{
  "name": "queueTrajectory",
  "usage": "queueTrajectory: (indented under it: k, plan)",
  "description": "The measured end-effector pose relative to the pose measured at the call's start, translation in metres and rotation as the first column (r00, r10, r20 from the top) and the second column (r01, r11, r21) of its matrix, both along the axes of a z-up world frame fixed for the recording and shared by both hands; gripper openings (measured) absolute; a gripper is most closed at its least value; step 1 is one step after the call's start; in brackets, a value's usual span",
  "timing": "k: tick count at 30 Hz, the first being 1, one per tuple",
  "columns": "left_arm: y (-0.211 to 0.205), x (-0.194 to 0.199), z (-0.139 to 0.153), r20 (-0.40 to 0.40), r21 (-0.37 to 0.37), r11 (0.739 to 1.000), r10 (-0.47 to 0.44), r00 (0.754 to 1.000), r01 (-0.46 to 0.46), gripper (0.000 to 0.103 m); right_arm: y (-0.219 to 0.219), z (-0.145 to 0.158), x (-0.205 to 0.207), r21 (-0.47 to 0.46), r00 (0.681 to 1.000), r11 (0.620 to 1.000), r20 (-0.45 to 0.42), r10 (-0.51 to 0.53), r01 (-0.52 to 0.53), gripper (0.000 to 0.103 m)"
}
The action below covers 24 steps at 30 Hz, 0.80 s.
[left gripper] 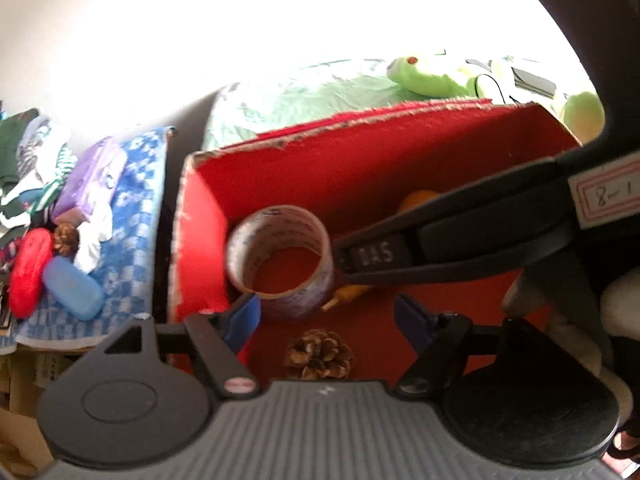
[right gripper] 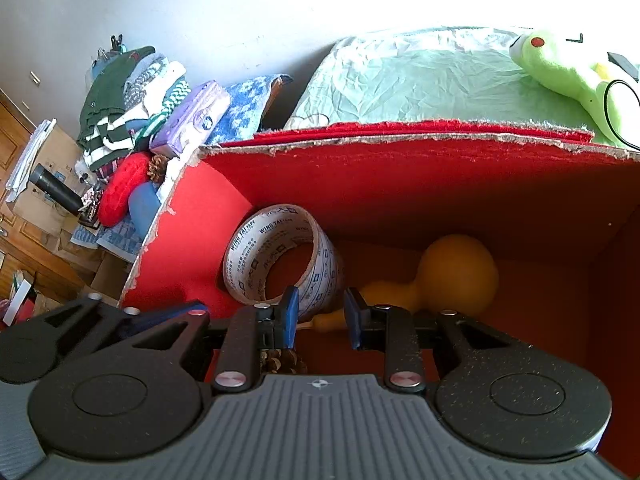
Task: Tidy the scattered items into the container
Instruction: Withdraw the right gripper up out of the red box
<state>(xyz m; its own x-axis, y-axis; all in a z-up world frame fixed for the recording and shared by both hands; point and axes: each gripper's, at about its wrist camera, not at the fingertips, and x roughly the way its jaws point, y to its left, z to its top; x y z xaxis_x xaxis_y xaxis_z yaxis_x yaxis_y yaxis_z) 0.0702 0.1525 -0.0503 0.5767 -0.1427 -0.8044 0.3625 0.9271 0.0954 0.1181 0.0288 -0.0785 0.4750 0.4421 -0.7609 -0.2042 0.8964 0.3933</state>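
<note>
The container is a red cardboard box (left gripper: 200, 216) with torn edges, and both grippers reach into it. A pine cone (left gripper: 320, 354) lies on the box floor just below my left gripper (left gripper: 328, 316), whose blue pads stand wide apart and touch nothing. A roll of clear printed tape (right gripper: 256, 252) stands tilted in the left corner. My right gripper (right gripper: 322, 316) is shut on its near wall, one pad inside the ring and one outside. A yellow gourd-shaped toy (right gripper: 456, 272) lies behind it. The right gripper's black fingers (left gripper: 372, 256) also show in the left wrist view.
Left of the box, a blue checked cloth (left gripper: 136, 184) carries a red case (left gripper: 30, 268), a blue case (left gripper: 72, 288), a second pine cone (left gripper: 66, 238), a purple tissue pack (left gripper: 92, 180) and crumpled white tissue. Folded clothes lie further left. A green plush frog (right gripper: 560, 64) rests on the bed behind.
</note>
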Motion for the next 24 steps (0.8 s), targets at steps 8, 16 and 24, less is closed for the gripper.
queueTrajectory:
  k: [8,16,24]
  plan:
    - [0.011,-0.01,0.018,0.038,-0.011,0.998,0.067,0.997,-0.067,0.08,-0.007,0.014,-0.017,0.021,0.994,0.999,0.097,-0.04,0.038,0.029]
    - [0.012,-0.031,0.038,0.062,-0.028,0.995,0.095,0.994,-0.094,0.085,-0.025,0.03,-0.052,0.09,0.983,0.991,0.143,-0.114,0.102,0.03]
    - [0.01,-0.051,0.05,0.095,-0.098,0.992,0.09,0.991,-0.08,0.096,-0.041,0.045,-0.092,0.112,0.949,0.981,0.257,-0.181,0.156,0.031]
